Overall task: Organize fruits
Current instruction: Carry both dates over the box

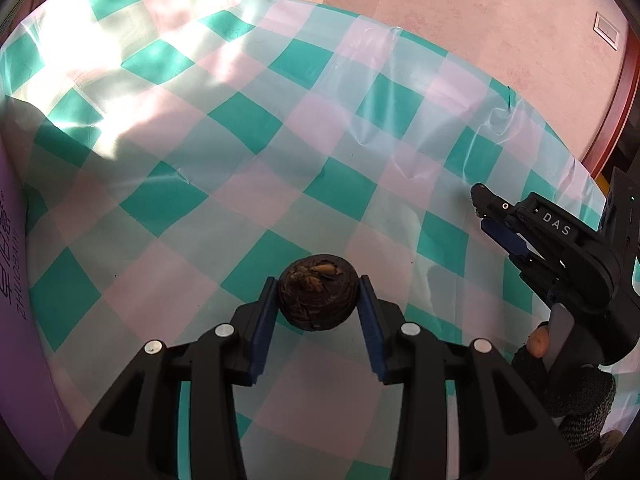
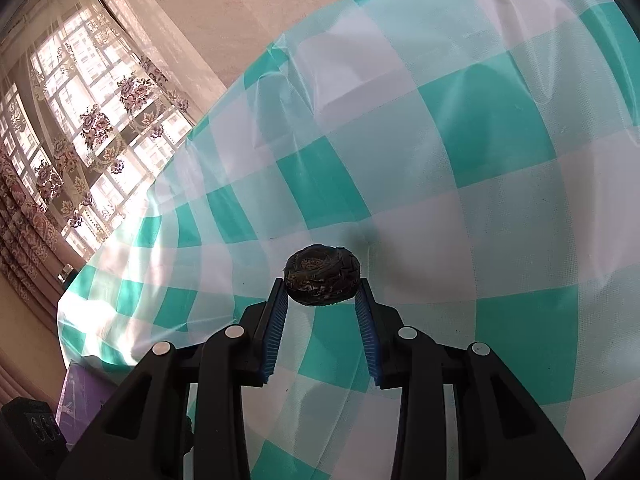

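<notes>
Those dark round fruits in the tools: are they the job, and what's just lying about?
Part of the job:
- left tool, gripping a dark round fruit
- right tool, gripping another dark fruit

Just there:
- checked tablecloth
- purple box
- floral curtain

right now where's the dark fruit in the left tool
In the left wrist view the dark round fruit sits between the left tool's blue pads, above the checked tablecloth, with the right tool off to its right.

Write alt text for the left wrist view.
The left gripper clamps a dark, wrinkled round fruit above a teal-and-white checked tablecloth. At right, the right gripper points across the cloth.
</notes>
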The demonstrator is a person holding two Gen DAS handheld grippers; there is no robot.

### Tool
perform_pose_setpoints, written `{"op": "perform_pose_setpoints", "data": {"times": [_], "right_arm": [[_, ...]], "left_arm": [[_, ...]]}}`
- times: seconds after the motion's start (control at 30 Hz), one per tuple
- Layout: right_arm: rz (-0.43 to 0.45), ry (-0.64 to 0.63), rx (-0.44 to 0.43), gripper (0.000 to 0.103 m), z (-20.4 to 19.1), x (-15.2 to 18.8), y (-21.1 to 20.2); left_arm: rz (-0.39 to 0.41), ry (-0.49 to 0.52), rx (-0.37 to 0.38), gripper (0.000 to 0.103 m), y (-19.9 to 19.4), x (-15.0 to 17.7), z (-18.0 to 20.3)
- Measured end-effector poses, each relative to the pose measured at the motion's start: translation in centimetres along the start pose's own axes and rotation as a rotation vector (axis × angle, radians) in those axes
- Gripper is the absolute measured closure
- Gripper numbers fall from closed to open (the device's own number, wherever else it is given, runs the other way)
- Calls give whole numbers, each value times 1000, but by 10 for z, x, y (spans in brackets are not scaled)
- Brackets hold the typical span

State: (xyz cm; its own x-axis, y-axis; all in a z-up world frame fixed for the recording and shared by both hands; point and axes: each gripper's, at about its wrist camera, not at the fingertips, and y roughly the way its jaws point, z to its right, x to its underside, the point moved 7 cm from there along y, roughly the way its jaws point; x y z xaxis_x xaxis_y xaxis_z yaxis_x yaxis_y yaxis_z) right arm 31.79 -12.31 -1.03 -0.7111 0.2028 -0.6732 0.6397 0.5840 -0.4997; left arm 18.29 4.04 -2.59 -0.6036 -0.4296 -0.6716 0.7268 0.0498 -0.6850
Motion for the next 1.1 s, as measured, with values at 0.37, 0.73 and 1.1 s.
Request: {"op": "perform_pose_setpoints", "data": {"times": [0.37, 0.73, 1.1], "right_arm": [[3, 5, 87, 68, -5, 32, -28], [31, -6, 102, 68, -19, 82, -85], [11, -2, 114, 68, -34, 145, -141]], "left_arm": [[-22, -24, 3, 63, 5, 9, -8], [-23, 45, 47, 63, -41, 48, -7], [-42, 124, 118, 63, -98, 100, -19]]}}
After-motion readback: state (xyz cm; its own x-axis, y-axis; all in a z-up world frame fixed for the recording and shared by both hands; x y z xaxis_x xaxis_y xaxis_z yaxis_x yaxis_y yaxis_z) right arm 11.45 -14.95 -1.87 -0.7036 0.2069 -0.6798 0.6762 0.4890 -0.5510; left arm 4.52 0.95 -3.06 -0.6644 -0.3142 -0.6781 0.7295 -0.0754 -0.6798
